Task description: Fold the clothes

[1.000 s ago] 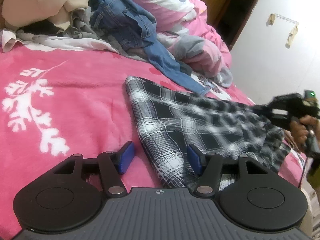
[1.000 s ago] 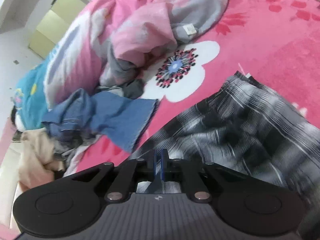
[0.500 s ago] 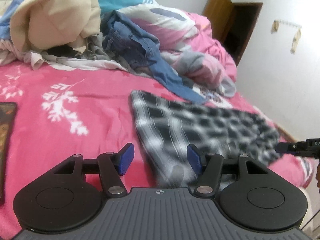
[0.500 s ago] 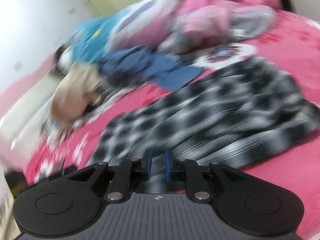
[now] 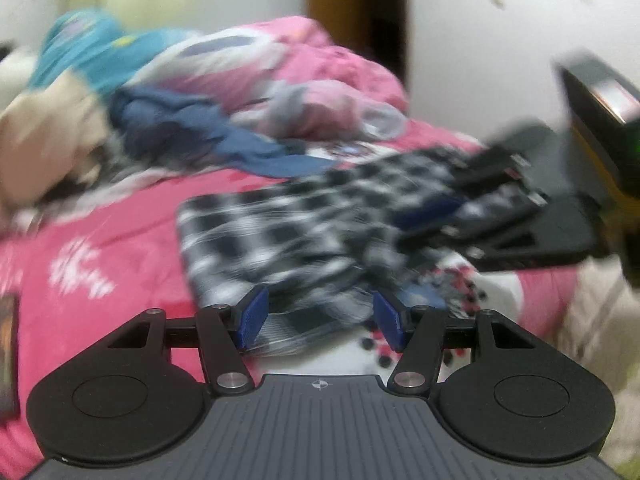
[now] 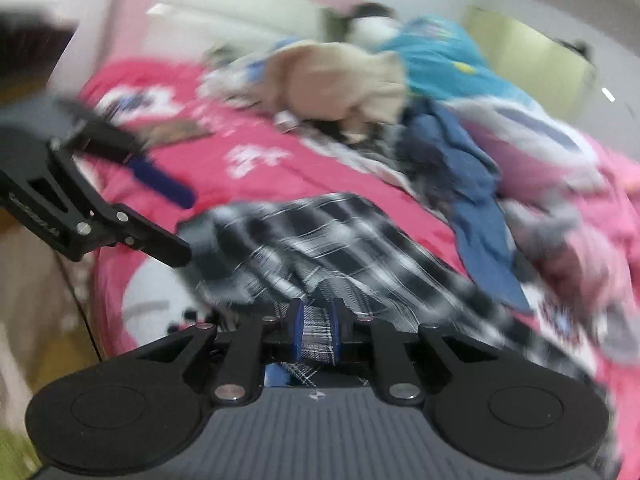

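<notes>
Plaid black-and-white fabric, the plaid garment point(image 5: 288, 236), lies spread on the pink bedspread point(image 5: 112, 240) of the bed, running across the middle of the bed toward its near edge. Both views are blurred, so fine detail of the cloth cannot be read. The right gripper point(image 6: 316, 334) has its blue-padded fingers point(image 6: 297, 332) close together with a fold of the plaid garment point(image 6: 340, 240) between them; the fabric fills the narrow gap and the pads press on it, so the cloth is held. In the left wrist view the right gripper point(image 5: 460, 216) appears at the right, over the far part of the garment. The left gripper point(image 5: 318, 318) holds its fingers point(image 5: 252, 316) roughly half open, with nothing gripped; the near edge of the plaid cloth shows in the gap beyond the tips, and contact with the pads cannot be confirmed. In the right wrist view the left gripper point(image 6: 176, 220) stands at the left, its fingers apart, beside the garment's corner. A blue denim garment point(image 6: 476, 200) lies just beyond the plaid one, toward the far side of the bed, next to a beige garment point(image 6: 340, 80), a teal cloth point(image 6: 440, 60) and a bunched pink quilt point(image 5: 328, 68). A white wall point(image 5: 480, 60) and a dark doorway point(image 5: 384, 12) stand behind the bed.
</notes>
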